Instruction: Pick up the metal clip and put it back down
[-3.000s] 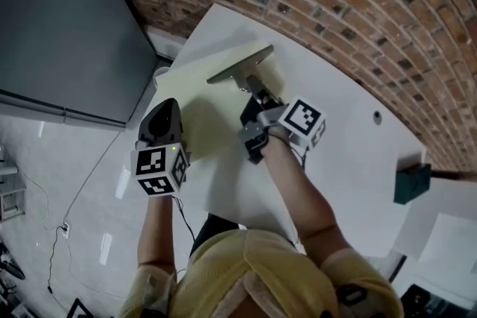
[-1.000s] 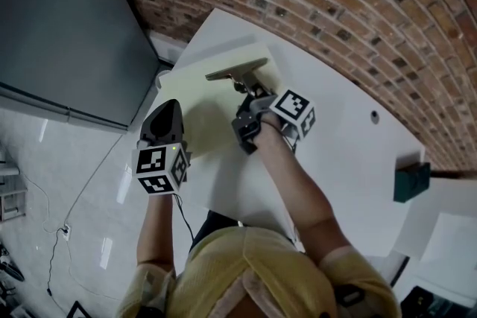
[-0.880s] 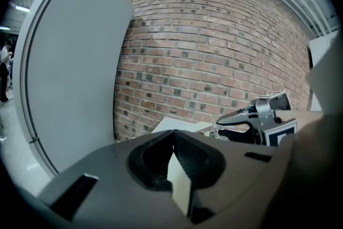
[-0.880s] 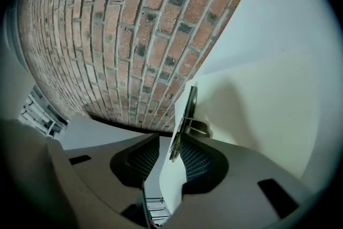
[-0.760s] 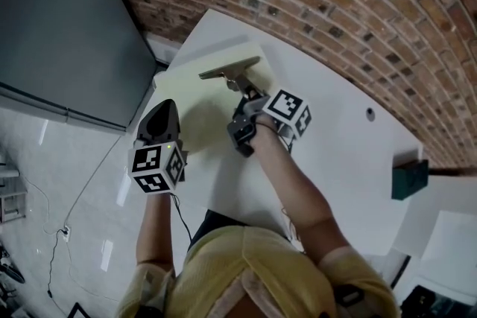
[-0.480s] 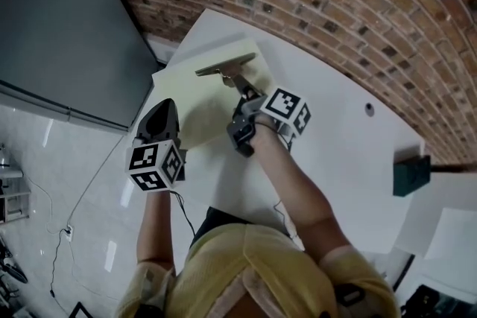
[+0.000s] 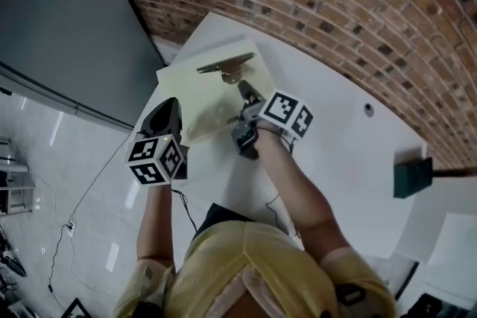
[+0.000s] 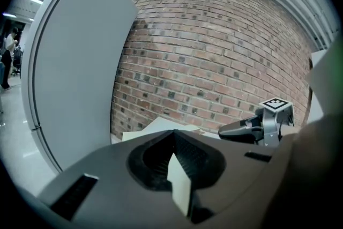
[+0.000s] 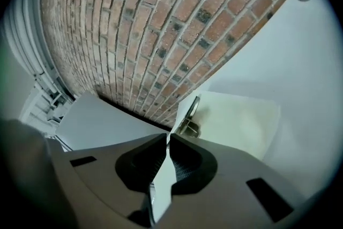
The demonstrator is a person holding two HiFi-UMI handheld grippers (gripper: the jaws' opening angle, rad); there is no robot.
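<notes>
The metal clip [image 7: 226,65] [image 9: 188,118] lies at the far edge of a pale yellow board [image 7: 197,97] [image 9: 236,120], near the white table's [image 7: 335,145] far left corner, below a brick wall [image 7: 335,4]. The right gripper [image 7: 244,88] [image 9: 167,139] points at the clip from just short of it, its jaws having just been closing, now nearly together with nothing between them. The left gripper [image 7: 170,104] [image 8: 173,132], jaws together and empty, hangs by the table's left edge.
</notes>
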